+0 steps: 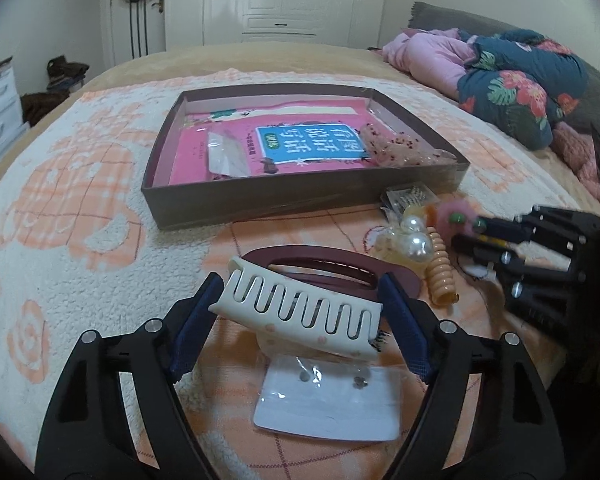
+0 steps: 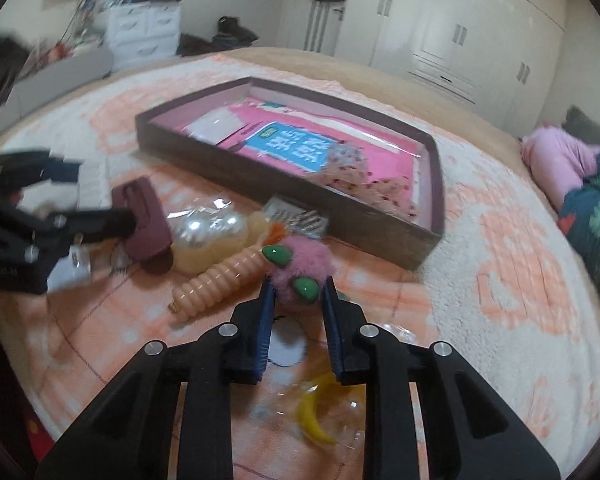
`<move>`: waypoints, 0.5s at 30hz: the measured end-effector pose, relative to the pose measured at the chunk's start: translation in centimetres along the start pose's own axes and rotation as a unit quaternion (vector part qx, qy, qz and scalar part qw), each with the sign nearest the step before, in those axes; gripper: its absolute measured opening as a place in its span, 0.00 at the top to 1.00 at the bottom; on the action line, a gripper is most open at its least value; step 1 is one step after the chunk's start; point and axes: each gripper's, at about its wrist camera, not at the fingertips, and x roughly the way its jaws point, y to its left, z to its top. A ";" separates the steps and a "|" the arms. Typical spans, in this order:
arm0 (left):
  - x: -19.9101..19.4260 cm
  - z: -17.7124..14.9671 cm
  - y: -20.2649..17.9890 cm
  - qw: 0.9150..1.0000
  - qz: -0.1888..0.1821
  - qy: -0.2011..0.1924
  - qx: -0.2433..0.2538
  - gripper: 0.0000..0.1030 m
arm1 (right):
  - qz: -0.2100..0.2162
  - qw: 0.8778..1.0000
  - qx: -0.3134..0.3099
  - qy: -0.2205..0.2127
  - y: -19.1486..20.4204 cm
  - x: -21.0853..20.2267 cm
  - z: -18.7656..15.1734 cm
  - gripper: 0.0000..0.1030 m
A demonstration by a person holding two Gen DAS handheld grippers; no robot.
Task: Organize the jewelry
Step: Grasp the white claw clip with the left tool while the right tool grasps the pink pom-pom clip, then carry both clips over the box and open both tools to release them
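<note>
My left gripper (image 1: 300, 292) is shut on a cream hair claw (image 1: 300, 316), held above the blanket; a maroon hair clip (image 1: 332, 270) lies just behind it. My right gripper (image 2: 297, 284) is shut on a pink fluffy hair tie with green beads (image 2: 300, 266). It also shows in the left wrist view (image 1: 456, 218), with the right gripper (image 1: 466, 232) at the right. A brown shallow box (image 1: 300, 200) lined with a pink book holds a clear packet (image 1: 226, 156) and a sheer scrunchie (image 1: 400, 148). The left gripper (image 2: 88, 196) appears blurred at left in the right wrist view.
On the blanket lie a pearl clip in a bag (image 1: 414, 240), an orange spiral hair tie (image 1: 442, 272), an earring card (image 1: 328, 400) and a packet of pins (image 1: 408, 196). A yellow crescent in plastic (image 2: 316, 416) lies under my right gripper. Folded quilts (image 1: 512, 80) sit far right.
</note>
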 end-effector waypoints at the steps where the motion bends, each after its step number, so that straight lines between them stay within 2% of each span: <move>1: -0.1 0.0 -0.1 1.000 0.000 0.000 0.002 0.32 | 0.000 1.000 0.012 -0.002 -0.4 -0.2 0.0 0.78; 8: -1.5 0.3 0.6 1.000 0.003 -0.022 -0.008 0.32 | 0.005 0.996 0.084 -0.038 -3.3 -2.0 0.3 0.78; 15: -3.1 1.2 2.5 0.998 0.013 -0.052 -0.040 0.32 | 0.024 0.991 0.114 -0.063 -4.4 -3.4 0.5 0.78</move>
